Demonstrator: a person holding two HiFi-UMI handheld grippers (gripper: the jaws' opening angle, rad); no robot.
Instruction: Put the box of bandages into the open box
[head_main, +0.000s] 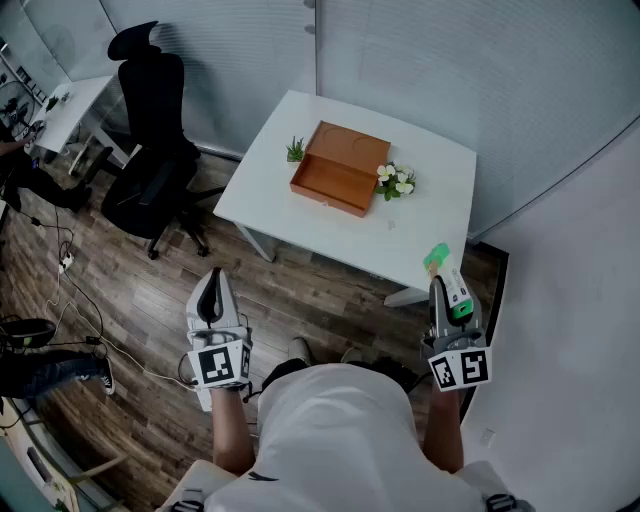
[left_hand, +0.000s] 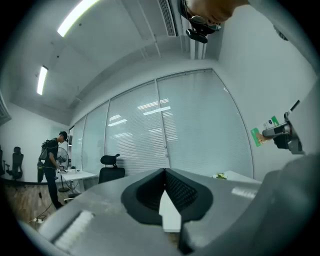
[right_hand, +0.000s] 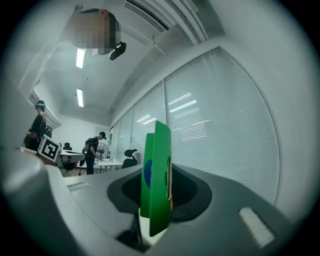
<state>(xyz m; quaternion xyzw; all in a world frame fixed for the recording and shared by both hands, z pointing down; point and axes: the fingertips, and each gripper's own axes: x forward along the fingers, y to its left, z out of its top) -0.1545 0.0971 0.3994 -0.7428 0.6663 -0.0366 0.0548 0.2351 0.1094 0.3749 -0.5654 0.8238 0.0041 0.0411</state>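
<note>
Where right tongs (head_main: 441, 292) pinch, bandage box (right_hand: 156, 170) stands — upright.

1 bench (head_main: 440, 190), 1 open box (head_main: 340, 168), 1 box of bandages (head_main: 450, 282), 1 green plant (head_main: 296, 151), 1 flower bunch (head_main: 396, 180), 1 office chair (head_main: 150, 120).

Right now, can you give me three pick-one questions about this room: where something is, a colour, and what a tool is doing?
1. Where is the open box? A on the floor; B on the white table; C on a chair.
2. What colour is the box of bandages mostly? A red; B green; C yellow.
3. What is the right tool doing? A gripping the box of bandages; B hanging empty; C resting on the table.
Answers: B, the head view shows it on that table; B, its faces are green; A, the box stands clamped between its jaws.
</note>
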